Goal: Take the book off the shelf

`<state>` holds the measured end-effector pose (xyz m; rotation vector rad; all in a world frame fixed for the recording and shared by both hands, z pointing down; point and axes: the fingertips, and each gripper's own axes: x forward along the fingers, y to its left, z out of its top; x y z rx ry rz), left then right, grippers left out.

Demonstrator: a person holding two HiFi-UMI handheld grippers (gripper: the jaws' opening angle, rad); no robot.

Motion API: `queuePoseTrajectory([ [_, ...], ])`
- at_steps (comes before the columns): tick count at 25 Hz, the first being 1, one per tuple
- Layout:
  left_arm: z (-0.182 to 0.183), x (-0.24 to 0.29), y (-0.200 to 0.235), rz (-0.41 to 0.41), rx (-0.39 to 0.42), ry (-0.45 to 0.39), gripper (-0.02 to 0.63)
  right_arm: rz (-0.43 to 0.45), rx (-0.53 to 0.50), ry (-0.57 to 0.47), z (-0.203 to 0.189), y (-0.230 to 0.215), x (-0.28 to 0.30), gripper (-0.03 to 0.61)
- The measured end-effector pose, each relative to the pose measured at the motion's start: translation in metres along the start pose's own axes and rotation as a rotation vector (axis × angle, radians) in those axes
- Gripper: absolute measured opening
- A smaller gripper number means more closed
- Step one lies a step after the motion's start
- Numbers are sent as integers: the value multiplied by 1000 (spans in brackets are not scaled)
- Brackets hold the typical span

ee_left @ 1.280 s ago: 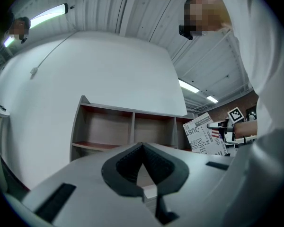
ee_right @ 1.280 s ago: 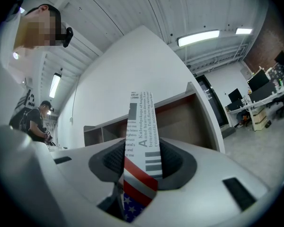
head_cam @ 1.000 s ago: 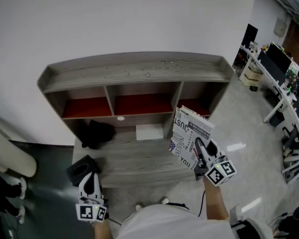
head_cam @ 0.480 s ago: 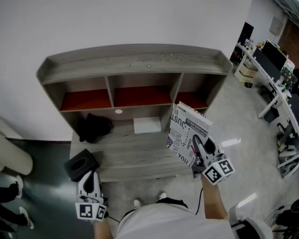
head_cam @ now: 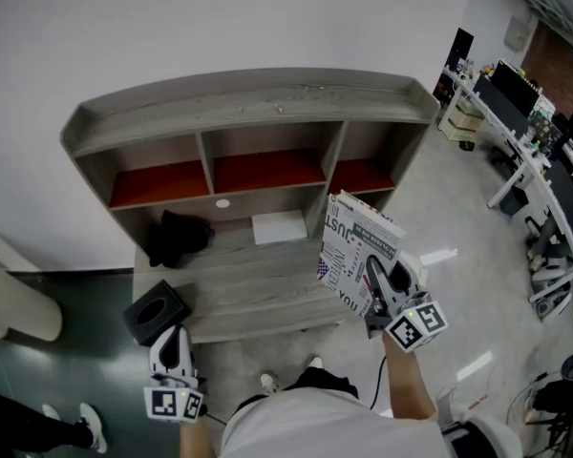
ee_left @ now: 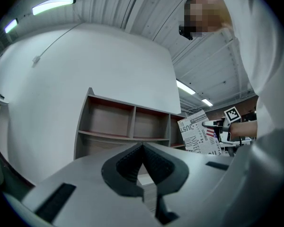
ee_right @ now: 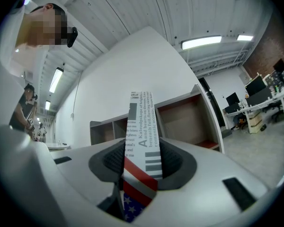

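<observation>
Your right claw is clamped on the newsprint-patterned book with a flag patch, held in the air clear of the grey wooden shelf unit. The removal looks done. Your left claw hangs low, closed and empty.

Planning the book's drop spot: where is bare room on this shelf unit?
The left cubby, middle cubby and right cubby, all red-floored, look empty. The desk board is bare in front, between the black box and the book held in the right tool. Crowded at the back: black bundle, white sheet.
</observation>
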<state>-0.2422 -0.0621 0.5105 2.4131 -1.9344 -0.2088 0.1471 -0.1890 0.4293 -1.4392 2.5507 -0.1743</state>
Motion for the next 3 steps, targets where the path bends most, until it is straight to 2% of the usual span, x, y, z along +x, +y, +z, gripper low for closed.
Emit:
queuePoseTrajectory([
  [3,-1,1,4,-6,7,-1,15,-5,4,4,-8,3,0,173],
])
